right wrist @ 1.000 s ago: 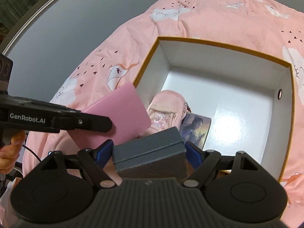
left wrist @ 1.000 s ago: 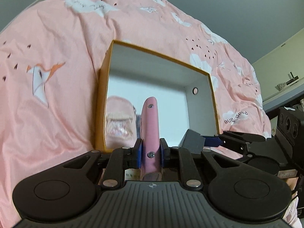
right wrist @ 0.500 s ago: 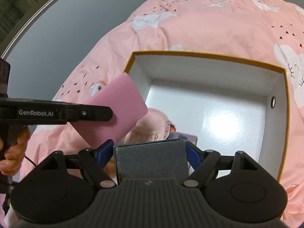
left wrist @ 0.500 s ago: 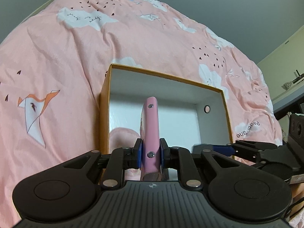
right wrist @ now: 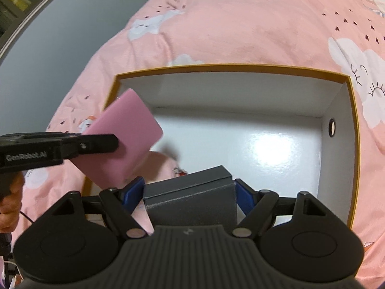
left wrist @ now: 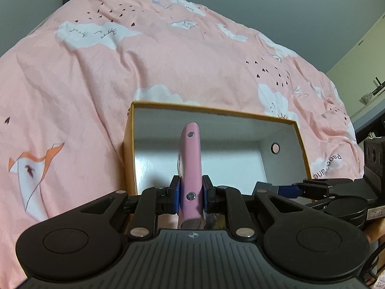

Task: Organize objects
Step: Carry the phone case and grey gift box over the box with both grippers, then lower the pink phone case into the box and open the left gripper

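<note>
My left gripper (left wrist: 191, 193) is shut on a flat pink case (left wrist: 191, 163), held edge-on over the near left corner of an open orange-rimmed box (left wrist: 211, 109) with a white inside. In the right wrist view that pink case (right wrist: 127, 137) shows its broad face at the box's left wall, clamped by the left gripper (right wrist: 96, 142). My right gripper (right wrist: 190, 193) is shut on a dark grey box (right wrist: 192, 195), tilted, above the near side of the open box (right wrist: 231, 68). A pink pouch (right wrist: 161, 166) lies on the box floor, mostly hidden.
The open box sits on a pink bedspread (left wrist: 168, 67) printed with white clouds. A round hole (right wrist: 332, 127) marks the box's right wall. A grey wall lies behind the bed. A hand (right wrist: 9, 200) grips the left tool at the lower left of the right wrist view.
Both grippers have drawn back toward the near side of the open box and sunk slightly, still holding their objects. The grey box has tilted. The pouch and card inside are now mostly covered.
</note>
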The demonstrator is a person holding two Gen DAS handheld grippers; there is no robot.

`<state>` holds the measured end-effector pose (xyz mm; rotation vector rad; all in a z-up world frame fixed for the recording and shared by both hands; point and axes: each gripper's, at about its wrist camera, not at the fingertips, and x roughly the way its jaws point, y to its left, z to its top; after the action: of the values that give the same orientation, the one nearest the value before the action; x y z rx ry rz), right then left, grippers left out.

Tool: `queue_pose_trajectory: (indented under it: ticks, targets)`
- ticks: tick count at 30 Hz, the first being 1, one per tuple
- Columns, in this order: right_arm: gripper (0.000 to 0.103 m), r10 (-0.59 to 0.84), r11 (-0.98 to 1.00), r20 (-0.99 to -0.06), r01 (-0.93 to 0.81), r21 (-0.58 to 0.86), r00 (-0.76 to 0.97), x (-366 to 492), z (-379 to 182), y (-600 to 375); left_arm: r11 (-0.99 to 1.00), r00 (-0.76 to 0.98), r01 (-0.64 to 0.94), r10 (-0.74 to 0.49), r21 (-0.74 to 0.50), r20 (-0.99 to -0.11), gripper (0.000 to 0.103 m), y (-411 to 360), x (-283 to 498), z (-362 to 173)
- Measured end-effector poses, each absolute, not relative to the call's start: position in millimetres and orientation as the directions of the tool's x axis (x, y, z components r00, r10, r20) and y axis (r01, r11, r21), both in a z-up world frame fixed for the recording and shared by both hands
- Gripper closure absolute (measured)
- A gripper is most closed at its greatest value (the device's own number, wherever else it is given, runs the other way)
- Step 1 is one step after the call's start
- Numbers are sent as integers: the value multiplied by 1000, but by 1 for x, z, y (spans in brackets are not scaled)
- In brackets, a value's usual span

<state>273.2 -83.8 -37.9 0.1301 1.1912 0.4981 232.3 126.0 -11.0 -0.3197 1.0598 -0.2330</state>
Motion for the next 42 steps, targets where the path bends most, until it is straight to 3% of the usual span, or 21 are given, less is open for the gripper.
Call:
queue_pose_trajectory:
  ticks: [11, 17, 20, 29, 36, 42]
  targets:
    - [23, 405, 905, -865, -267, 331, 297, 303, -53, -90, 931, 444, 54, -346, -361, -827, 83, 102, 263, -35]
    - [23, 382, 914, -877, -258, 313, 291, 313, -62, -98, 949, 418, 234, -295, -212, -859, 83, 81, 272, -37]
    - [23, 379, 916, -882, -247, 316, 280, 317, -66, -101, 929, 427, 363, -234, -71, -874, 83, 66, 271, -36]
    - [23, 364, 925, -896, -209, 317, 255, 327, -73, -101, 713, 473, 641, -75, 284, -878, 83, 29, 257, -54]
    - [23, 369, 923, -896, -212, 321, 248, 329, -75, -101, 493, 552, 721, 16, 487, -834, 83, 18, 235, -78]
    - [23, 356, 927, -905, -209, 311, 232, 329, -83, -97, 406, 587, 734, 26, 545, -809, 83, 17, 222, -89]
